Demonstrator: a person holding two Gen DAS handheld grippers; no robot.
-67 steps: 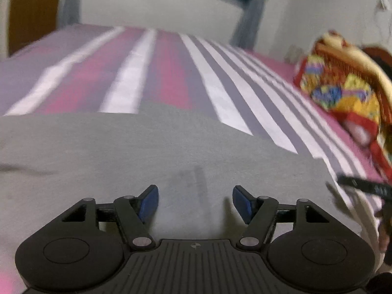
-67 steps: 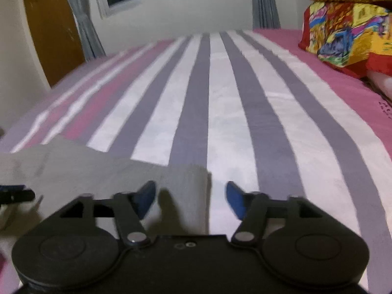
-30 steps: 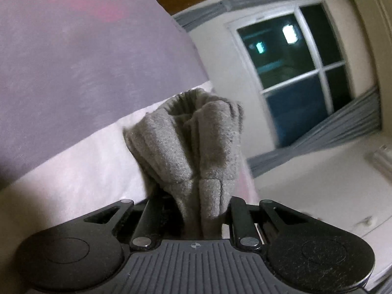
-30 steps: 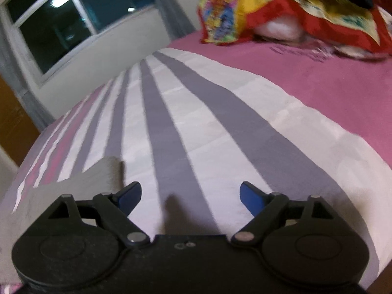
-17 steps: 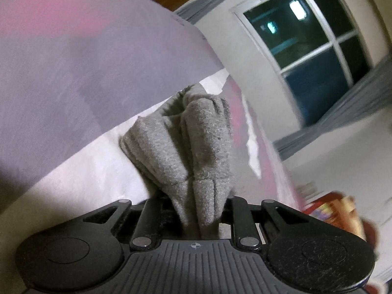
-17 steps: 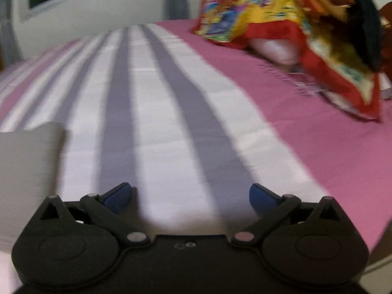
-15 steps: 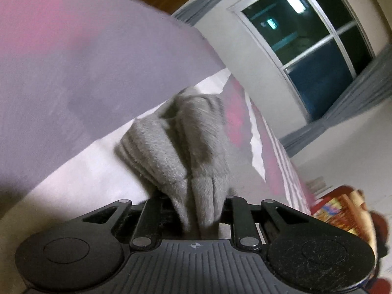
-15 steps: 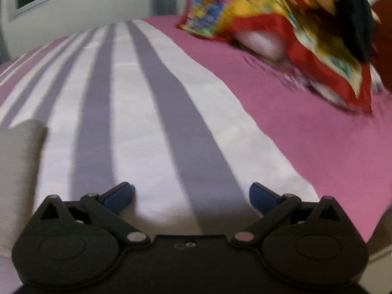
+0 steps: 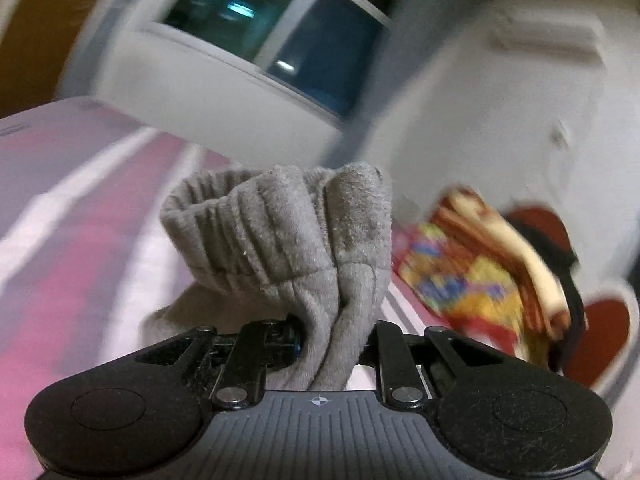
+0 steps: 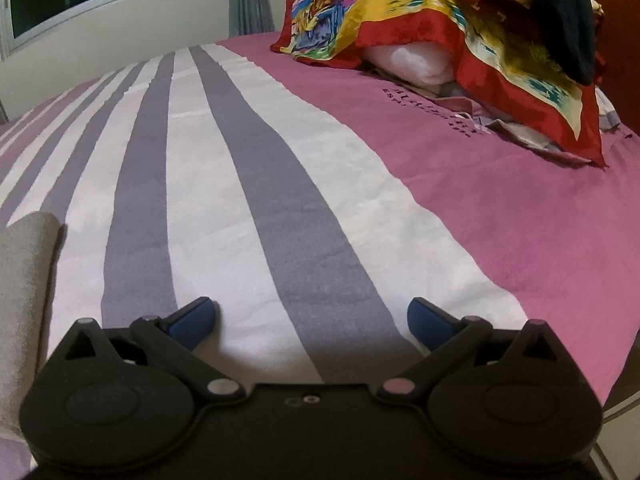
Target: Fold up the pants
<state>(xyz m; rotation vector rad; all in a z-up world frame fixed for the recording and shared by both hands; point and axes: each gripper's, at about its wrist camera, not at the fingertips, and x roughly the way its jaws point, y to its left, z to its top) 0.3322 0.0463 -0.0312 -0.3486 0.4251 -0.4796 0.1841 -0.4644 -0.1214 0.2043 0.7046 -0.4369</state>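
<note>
One grey pants (image 9: 304, 248), two tongs (image 9: 332, 340) (image 10: 310, 316), one striped bedsheet (image 10: 248, 184), one colourful blanket (image 10: 440, 8), one window (image 9: 288, 28).

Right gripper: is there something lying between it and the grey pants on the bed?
Nothing visible is in the way. The right gripper is open over the striped bedspread, and the grey pants lie to its left, with only bare bedspread between them. The colourful bedding pile is far off to the right.

Grey pants (image 9: 288, 248) — bedspread (image 10: 280, 184) pink, white, grey-purple striped — red-yellow patterned blanket (image 10: 400, 8).
</note>
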